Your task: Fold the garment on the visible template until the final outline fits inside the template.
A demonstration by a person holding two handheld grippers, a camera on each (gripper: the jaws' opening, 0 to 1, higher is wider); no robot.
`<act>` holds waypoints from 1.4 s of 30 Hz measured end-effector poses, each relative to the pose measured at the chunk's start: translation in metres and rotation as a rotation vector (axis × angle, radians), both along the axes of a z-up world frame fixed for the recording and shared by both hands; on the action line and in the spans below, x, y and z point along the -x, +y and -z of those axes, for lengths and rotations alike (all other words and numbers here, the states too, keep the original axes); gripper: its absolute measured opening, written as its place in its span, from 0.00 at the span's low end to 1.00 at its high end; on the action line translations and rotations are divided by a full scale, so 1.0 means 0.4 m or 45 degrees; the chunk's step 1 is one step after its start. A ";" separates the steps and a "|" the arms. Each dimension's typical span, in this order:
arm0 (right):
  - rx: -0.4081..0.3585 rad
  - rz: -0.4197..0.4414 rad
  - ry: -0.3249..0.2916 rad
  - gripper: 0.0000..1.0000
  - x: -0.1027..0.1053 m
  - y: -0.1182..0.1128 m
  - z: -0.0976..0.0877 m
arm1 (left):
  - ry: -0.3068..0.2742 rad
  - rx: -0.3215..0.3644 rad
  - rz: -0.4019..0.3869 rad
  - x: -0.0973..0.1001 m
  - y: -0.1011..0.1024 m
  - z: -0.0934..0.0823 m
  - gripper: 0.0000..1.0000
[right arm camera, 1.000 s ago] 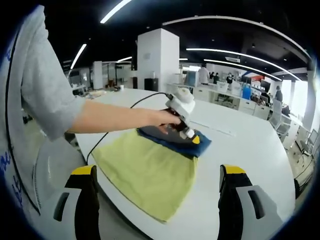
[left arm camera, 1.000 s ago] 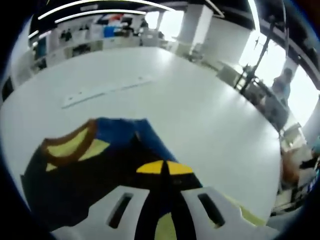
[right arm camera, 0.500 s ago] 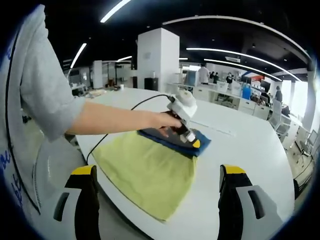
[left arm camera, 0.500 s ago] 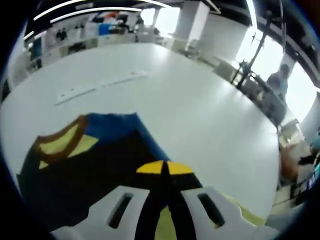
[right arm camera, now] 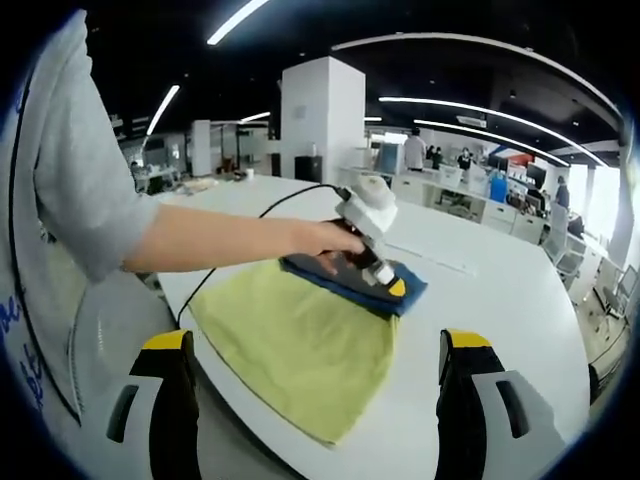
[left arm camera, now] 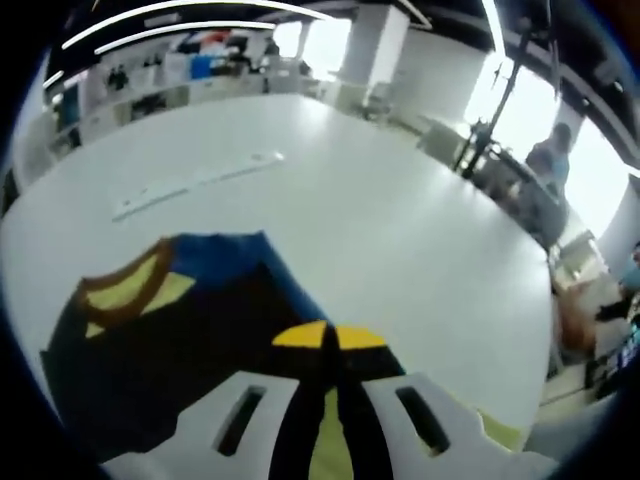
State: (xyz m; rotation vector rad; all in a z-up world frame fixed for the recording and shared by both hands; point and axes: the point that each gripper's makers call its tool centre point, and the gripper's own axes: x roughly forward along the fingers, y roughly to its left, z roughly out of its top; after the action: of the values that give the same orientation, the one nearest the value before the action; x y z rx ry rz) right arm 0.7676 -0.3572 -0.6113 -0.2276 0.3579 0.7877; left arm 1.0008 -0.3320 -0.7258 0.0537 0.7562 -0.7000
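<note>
Yellow-green template on the white bench; navy and blue garment with a brown-trimmed yellow collar; yellow-tipped white fingers.

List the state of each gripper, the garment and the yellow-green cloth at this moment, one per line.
left gripper: jaws shut, resting on the garment.
right gripper: jaws open, holding nothing, apart from the cloth.
garment: dark with blue, folded, lying flat at the far end of the yellow-green cloth.
yellow-green cloth: spread flat on the white table, near corner at the table edge.

The left hand-held gripper, jaws together, pinches the dark blue garment lying on the white table.
</note>
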 end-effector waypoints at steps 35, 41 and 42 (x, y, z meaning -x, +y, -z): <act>0.026 0.007 -0.040 1.00 0.041 -0.009 -0.025 | -0.217 0.020 0.056 0.106 0.059 -0.171 0.31; 0.026 0.017 -0.047 1.00 0.045 -0.011 -0.032 | -0.232 -0.029 0.093 0.144 0.093 -0.185 0.43; 0.027 0.017 -0.048 1.00 0.046 -0.010 -0.033 | -0.233 -0.028 0.092 0.145 0.096 -0.187 0.44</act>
State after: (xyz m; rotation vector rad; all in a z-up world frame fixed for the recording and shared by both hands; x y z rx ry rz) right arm 0.7493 -0.3610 -0.5982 -0.2594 0.3322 0.7662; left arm 0.9427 -0.2938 -0.6511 0.1632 0.5888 -0.7447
